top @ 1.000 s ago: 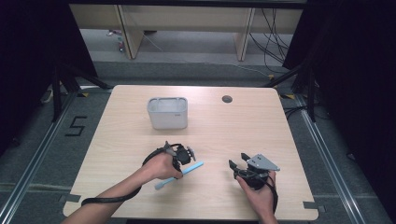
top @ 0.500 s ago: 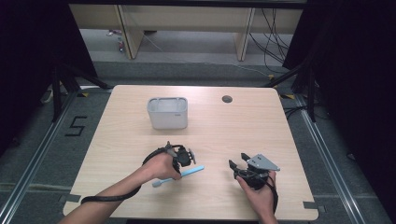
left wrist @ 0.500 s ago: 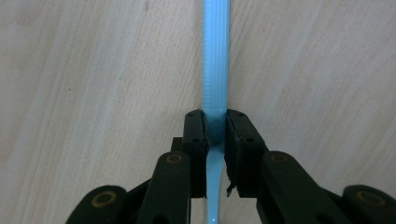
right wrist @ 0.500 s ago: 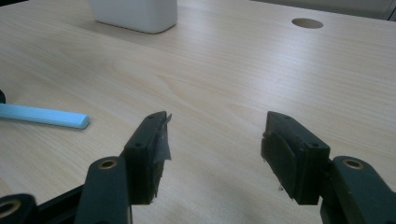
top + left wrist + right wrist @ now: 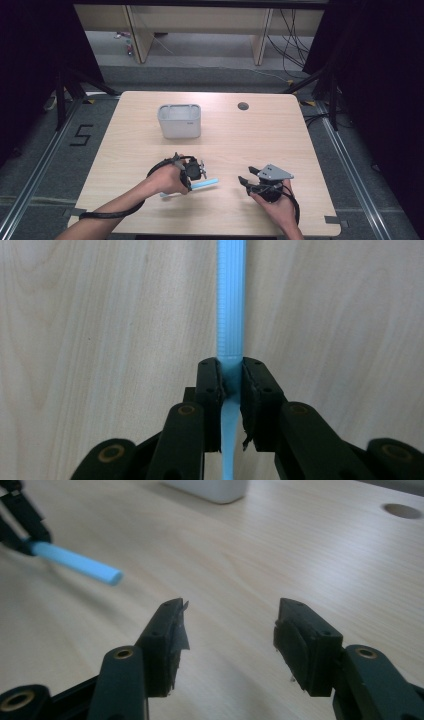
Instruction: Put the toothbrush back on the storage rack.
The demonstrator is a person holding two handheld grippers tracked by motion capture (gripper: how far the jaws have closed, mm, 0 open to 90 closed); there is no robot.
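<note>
Left fingers (image 5: 230, 390): closed on the blue stick (image 5: 231, 305), pinching it at the narrow waist, pads on both flat sides.
Right fingers (image 5: 227, 645): apart, nothing between them; they have just been closing a little.
Blue stick: ridged plastic rod, held low over the worktop (image 5: 280, 135), near side, left of centre; its free end (image 5: 107, 575) points right, toward the right fingers, well apart from them.
Bin (image 5: 179, 120): white, open-topped, far side, behind the left hand (image 5: 167, 180).
Hole (image 5: 243, 106): small round port, far right of the bin.
Step in hand: probably lifting the stick, perhaps for the bin.
Handling note: keep the pinch square; raise level so the long end does not swing.
</note>
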